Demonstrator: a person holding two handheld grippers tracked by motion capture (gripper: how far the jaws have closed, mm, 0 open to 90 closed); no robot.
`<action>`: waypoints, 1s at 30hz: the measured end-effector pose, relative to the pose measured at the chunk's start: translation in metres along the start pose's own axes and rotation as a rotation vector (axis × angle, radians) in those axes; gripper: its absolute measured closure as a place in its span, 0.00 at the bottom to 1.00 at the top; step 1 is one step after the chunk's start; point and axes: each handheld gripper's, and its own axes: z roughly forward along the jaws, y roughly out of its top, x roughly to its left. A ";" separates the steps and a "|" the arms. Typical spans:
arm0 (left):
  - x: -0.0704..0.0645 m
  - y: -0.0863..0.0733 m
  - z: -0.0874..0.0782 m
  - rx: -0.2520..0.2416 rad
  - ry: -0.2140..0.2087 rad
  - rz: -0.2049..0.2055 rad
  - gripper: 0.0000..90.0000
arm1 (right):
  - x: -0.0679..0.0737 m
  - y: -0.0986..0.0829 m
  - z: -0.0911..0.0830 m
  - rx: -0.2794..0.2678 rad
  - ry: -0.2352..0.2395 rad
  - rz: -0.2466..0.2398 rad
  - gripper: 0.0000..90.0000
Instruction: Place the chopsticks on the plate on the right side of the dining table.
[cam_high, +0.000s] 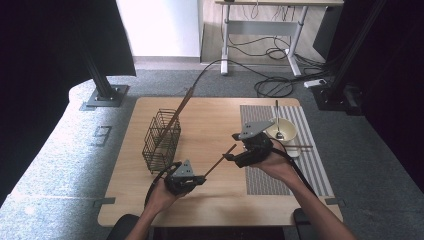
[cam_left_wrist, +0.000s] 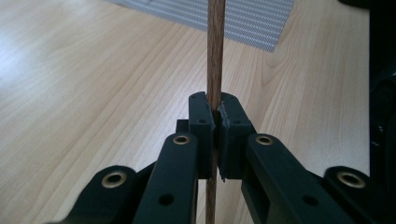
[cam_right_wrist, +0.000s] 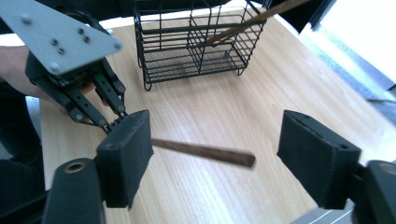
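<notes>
Left tool (cam_high: 199, 178) is clamped on a wooden chopstick (cam_high: 220, 160) near its lower end — in the left gripper view the pads pinch the stick (cam_left_wrist: 215, 70) tight, no gap. The stick runs up and right, clear of the worktop (cam_high: 210, 135), with its free tip between the jaws of my right tool (cam_high: 229, 156), which are spread wide and touching nothing; in the right gripper view the tip (cam_right_wrist: 205, 154) hangs midway between the two pads. I judge this as a hand-over, either way, with the stick bound for the wire basket (cam_high: 161, 141), where another chopstick (cam_high: 181, 106) leans out of a compartment. Next move calls for one tool alone to carry the stick, tip it toward upright and line it over a basket cell — narrow openings, so aim matters. Around: striped mat (cam_high: 295, 150) on the right with a bowl (cam_high: 282, 131) and a spoon (cam_high: 278, 122) in it, another chopstick (cam_high: 299, 146) just beside the bowl. Nothing sits between the tools and the basket; the leaning chopstick is the one thing to avoid knocking.
</notes>
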 end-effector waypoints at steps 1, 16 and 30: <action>0.000 0.000 0.001 0.006 -0.001 -0.001 0.95 | 0.003 0.002 0.000 0.001 -0.003 -0.011 0.23; 0.000 0.000 0.001 0.008 -0.010 -0.020 0.95 | 0.023 0.001 0.041 0.028 0.147 0.000 0.15; 0.002 0.000 -0.005 -0.022 -0.003 -0.009 0.95 | -0.005 -0.036 0.054 0.073 0.120 0.107 0.16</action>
